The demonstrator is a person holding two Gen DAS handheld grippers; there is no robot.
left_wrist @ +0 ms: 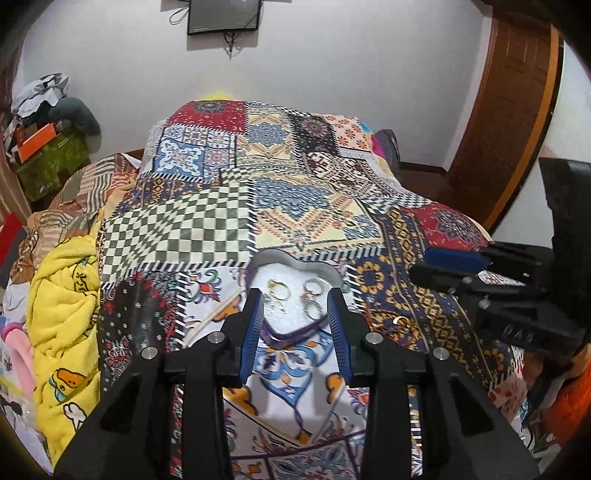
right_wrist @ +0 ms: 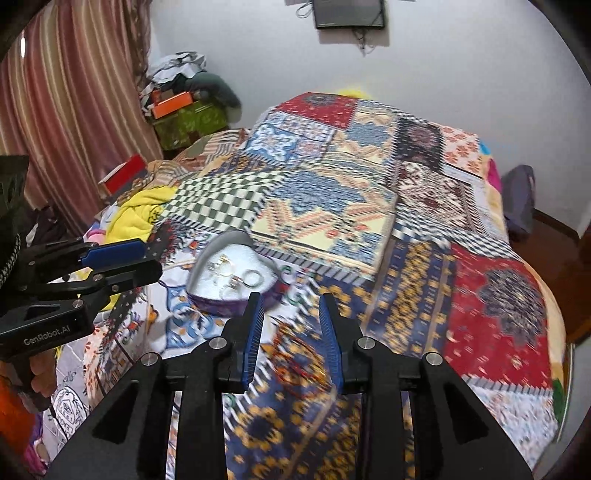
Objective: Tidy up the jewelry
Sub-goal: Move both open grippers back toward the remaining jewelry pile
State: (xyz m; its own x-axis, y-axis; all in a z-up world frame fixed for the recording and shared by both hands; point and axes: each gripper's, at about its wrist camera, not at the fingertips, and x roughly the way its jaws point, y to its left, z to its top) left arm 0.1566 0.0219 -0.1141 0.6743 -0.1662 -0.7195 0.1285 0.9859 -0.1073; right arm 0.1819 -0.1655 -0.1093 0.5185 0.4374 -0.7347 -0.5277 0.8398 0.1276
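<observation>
Loose gold ring (left_wrist: 400,322) lay on bed quilt (left_wrist: 207,221), right of heart-shaped box (left_wrist: 291,258); right tongs (right_wrist: 290,299) nearer. Left tongs (left_wrist: 295,295) and right tongs both gaped empty.

Bed's covered with a loud patchwork quilt (left_wrist: 280,192), all mismatched blocks: green-and-white checks, red medallion squares, blue tile prints, navy with gold flowers. A crumpled yellow cartoon blanket (left_wrist: 62,314) is bunched up along its left edge, with something pink (left_wrist: 16,343) poking out beside it. Back corner has a green box (right_wrist: 188,123) with an orange box (right_wrist: 173,103) on top, plus a messy heap of clothes (right_wrist: 184,74) above that. Striped reddish curtain (right_wrist: 66,110) hangs on the left. Dark wall-mounted screen (left_wrist: 223,14) up on the white wall (left_wrist: 332,66), cables dangling under it. Wooden door (left_wrist: 506,122) off to the right.
</observation>
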